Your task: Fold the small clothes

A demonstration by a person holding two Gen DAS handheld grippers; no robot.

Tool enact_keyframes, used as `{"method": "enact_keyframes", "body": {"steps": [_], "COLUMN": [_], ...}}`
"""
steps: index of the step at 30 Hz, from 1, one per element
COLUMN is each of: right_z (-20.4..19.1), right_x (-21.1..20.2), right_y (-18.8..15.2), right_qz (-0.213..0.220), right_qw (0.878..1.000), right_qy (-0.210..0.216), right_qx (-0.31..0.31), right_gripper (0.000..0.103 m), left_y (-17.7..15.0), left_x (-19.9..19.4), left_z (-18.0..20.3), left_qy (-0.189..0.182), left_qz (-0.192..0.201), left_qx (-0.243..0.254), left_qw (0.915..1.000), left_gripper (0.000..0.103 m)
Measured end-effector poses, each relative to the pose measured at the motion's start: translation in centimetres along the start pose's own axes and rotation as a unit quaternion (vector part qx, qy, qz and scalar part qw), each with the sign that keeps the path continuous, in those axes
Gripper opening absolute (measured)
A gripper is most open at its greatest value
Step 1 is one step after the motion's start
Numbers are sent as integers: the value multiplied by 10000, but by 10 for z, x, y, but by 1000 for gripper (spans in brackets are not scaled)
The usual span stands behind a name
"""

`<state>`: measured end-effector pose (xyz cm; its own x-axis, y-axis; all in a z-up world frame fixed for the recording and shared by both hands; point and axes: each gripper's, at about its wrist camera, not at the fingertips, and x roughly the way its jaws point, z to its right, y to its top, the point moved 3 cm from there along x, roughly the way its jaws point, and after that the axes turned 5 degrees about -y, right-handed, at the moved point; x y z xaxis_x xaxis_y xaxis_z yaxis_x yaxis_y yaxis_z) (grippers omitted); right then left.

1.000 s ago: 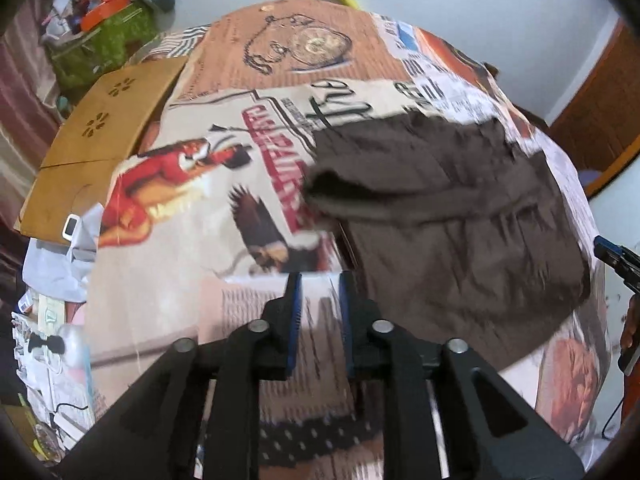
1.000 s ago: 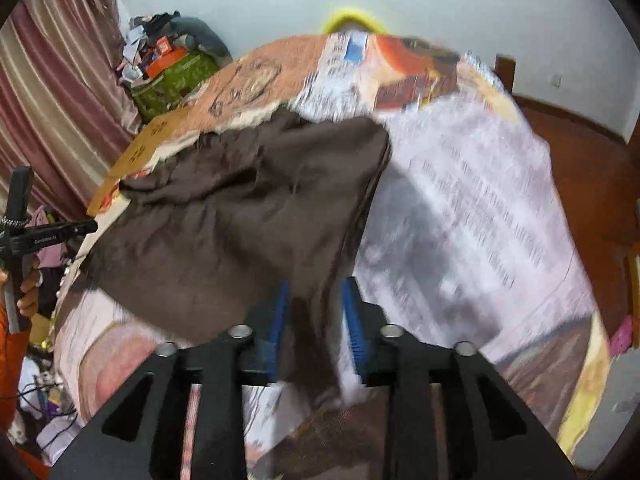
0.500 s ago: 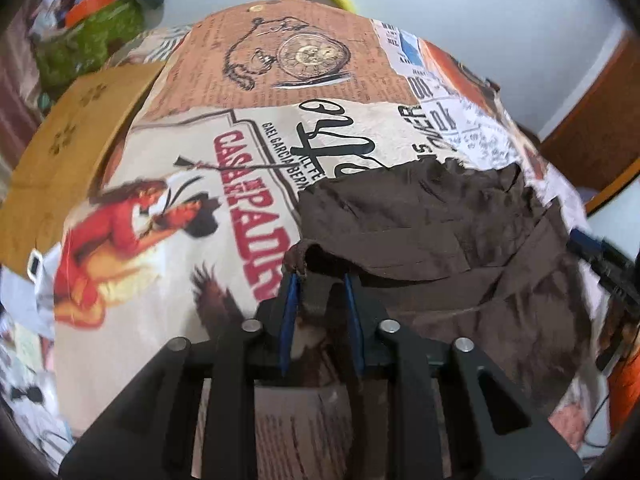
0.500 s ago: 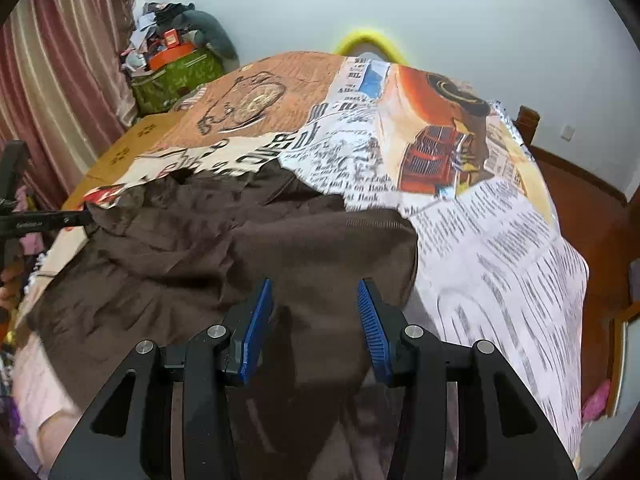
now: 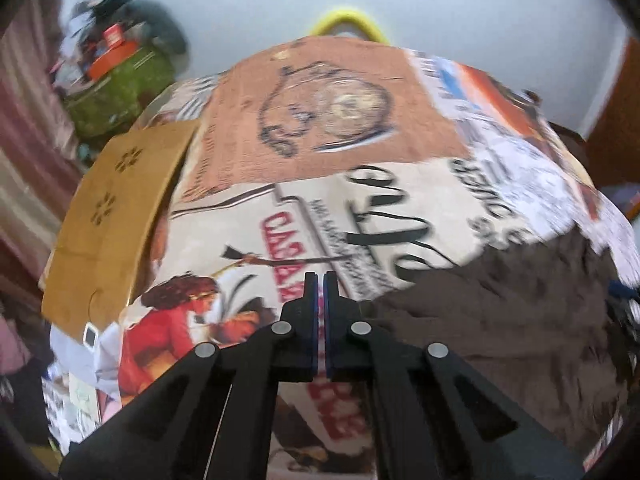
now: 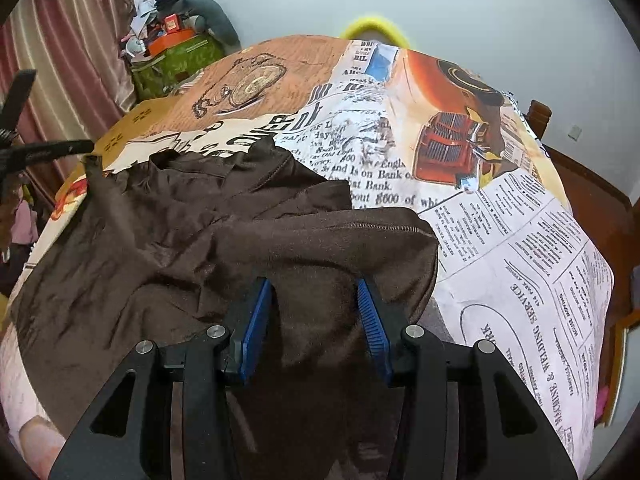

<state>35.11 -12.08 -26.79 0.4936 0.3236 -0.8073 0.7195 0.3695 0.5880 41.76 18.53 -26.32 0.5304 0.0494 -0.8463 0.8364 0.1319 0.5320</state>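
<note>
Firstly, the left gripper (image 5: pixel 319 280) is clenched: its two blue-lined fingers (image 5: pixel 310 312) stand pressed together, and I see no cloth between them. It hangs over the printed sheet (image 5: pixel 248 240), and its picture is blurred. To its right lies the brown garment (image 5: pixel 500 320), near the fingers but apart from them.

The right gripper (image 6: pixel 314 292) is released, with its blue pads (image 6: pixel 256 324) well apart. It points down over the brown garment (image 6: pixel 200 240), and a raised fold of the cloth sits in the gap between the pads; whether the pads touch it I cannot tell. The garment lies crumpled on the printed sheet (image 6: pixel 500 260), with a stitched hem running across just beyond the fingers and one edge reaching toward the newspaper text.

At the far left of the right wrist view, part of the left gripper's black frame (image 6: pixel 24 152) shows beside the garment's edge. Further out are a brown cardboard box (image 5: pixel 108 232), a green bag (image 6: pixel 176 64) piled with things, a curtain (image 6: pixel 72 40) and a pale wall (image 6: pixel 480 8).
</note>
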Motion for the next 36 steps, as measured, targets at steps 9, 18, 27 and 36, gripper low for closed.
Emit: {"method": "enact_keyframes", "body": {"steps": [9,18,27,36], "right_z": [12,47,36,24], "right_x": [-16,4,21,2], "right_y": [8,28,24,28], "right_qz": [317,188,178,467], "right_qw": [9994,9978,9991,9985], "right_qy": [39,-498,-267,-281], "right_qx": [153,399,295,-87], "right_gripper": [41,41,18,8], "left_y": [-22,-29,-31,-36], "left_x": [10,-4,25,-3], "left_z": [-26,-4,19,30], "left_qy": [-221,-494,-923,-453], "left_qz": [-330,-89,-336,74], "left_qx": [-450,-22,-31,301], "left_qw": [9982,9987,9952,9985], "left_gripper": [17,52,19,3]}}
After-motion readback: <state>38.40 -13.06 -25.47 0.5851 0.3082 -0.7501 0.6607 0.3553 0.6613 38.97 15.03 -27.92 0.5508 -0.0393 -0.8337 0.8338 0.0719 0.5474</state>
